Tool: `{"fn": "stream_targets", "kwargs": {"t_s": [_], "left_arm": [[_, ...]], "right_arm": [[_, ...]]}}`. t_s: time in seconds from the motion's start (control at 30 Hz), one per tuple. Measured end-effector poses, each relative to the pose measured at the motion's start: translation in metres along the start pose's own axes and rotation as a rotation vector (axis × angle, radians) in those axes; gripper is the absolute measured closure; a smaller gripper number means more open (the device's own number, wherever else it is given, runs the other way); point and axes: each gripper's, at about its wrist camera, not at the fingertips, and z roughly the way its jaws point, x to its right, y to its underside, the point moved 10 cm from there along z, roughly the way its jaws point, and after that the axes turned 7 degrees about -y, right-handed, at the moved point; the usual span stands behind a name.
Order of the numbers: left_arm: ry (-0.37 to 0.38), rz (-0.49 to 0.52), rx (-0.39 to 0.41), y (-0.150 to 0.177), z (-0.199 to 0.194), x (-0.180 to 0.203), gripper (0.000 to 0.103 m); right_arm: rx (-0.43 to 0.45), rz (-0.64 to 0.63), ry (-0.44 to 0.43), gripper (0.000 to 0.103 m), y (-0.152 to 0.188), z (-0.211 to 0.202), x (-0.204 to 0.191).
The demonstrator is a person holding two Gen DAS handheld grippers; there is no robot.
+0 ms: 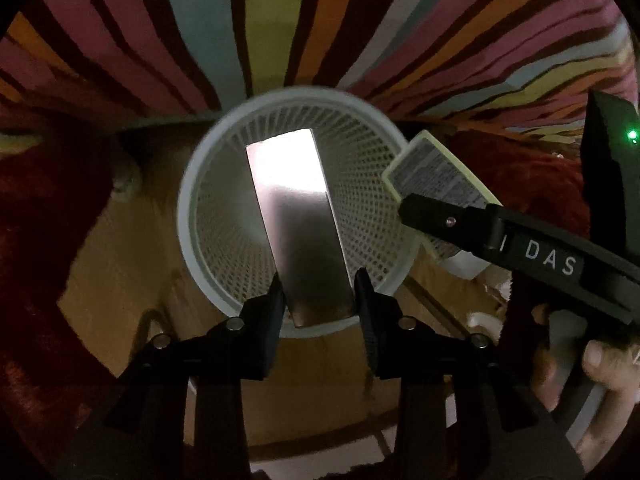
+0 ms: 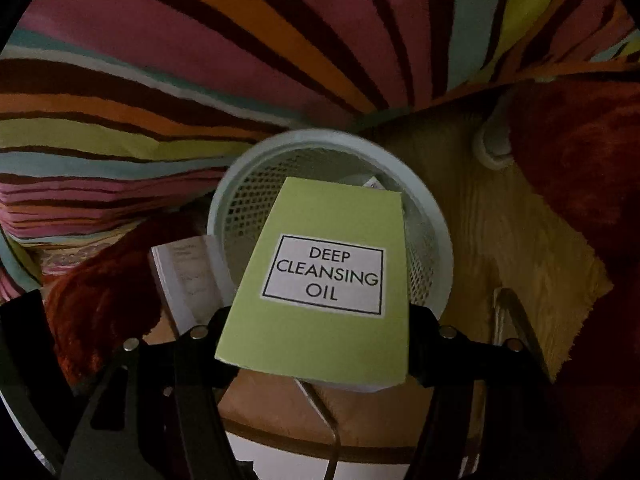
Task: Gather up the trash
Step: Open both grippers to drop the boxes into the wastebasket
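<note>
A white mesh waste basket point(image 1: 208, 184) stands on the wooden floor; it also shows in the right wrist view point(image 2: 240, 200). My left gripper point(image 1: 320, 292) is shut on a long silver box point(image 1: 300, 216) and holds it over the basket's mouth. My right gripper point(image 2: 316, 336) is shut on a green box point(image 2: 320, 280) labelled "Deep Cleansing Oil", held above the basket's near rim. In the left wrist view the right gripper point(image 1: 440, 216) and the green box point(image 1: 436, 176) sit at the basket's right rim.
A striped bedcover point(image 1: 280, 20) hangs behind the basket. A red shaggy rug point(image 2: 580, 184) lies on the wooden floor point(image 2: 480, 240) around it. A white box point(image 2: 188, 276) leans at the basket's left in the right wrist view.
</note>
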Motion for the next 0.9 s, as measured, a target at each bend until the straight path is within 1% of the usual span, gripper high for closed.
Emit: {"fn": "stream_targets", "kwargs": {"t_s": [0.03, 0.07, 0.1, 0.13, 0.27, 0.37, 0.5, 0.67, 0.8, 0.9], "left_arm": [[0.002, -0.02, -0.02, 0.001, 0.005, -0.002, 0.043], [-0.008, -0.029, -0.025, 0.003, 0.006, -0.01, 0.016], [-0.024, -0.039, -0.025, 0.001, 0.007, -0.011, 0.015], [-0.035, -0.051, -0.023, 0.001, 0.007, -0.015, 0.015], [-0.04, -0.074, -0.023, 0.003, 0.007, -0.021, 0.015], [-0.05, -0.077, -0.024, 0.002, 0.005, -0.024, 0.015], [-0.044, -0.08, -0.02, 0.0, 0.004, -0.024, 0.015], [-0.027, -0.113, -0.028, 0.0, 0.008, -0.029, 0.015], [-0.016, -0.129, -0.031, -0.001, 0.007, -0.032, 0.015], [-0.016, -0.126, -0.021, -0.001, 0.005, -0.032, 0.015]], "right_arm": [[-0.012, 0.004, -0.004, 0.038, 0.002, 0.003, -0.001], [-0.022, 0.013, -0.005, 0.024, 0.003, 0.006, 0.0], [-0.027, 0.025, -0.005, 0.018, 0.003, 0.007, 0.002], [-0.025, 0.042, -0.004, 0.015, 0.003, 0.007, 0.003], [0.003, 0.106, -0.016, 0.013, 0.0, 0.003, 0.01], [0.006, 0.137, -0.027, 0.012, -0.002, 0.002, 0.015], [0.009, 0.137, -0.029, 0.012, -0.004, 0.001, 0.015], [0.007, 0.147, -0.034, 0.011, -0.004, 0.003, 0.017], [0.022, 0.149, -0.046, 0.008, -0.005, -0.001, 0.017], [0.032, 0.141, -0.051, 0.008, -0.004, -0.004, 0.015]]}}
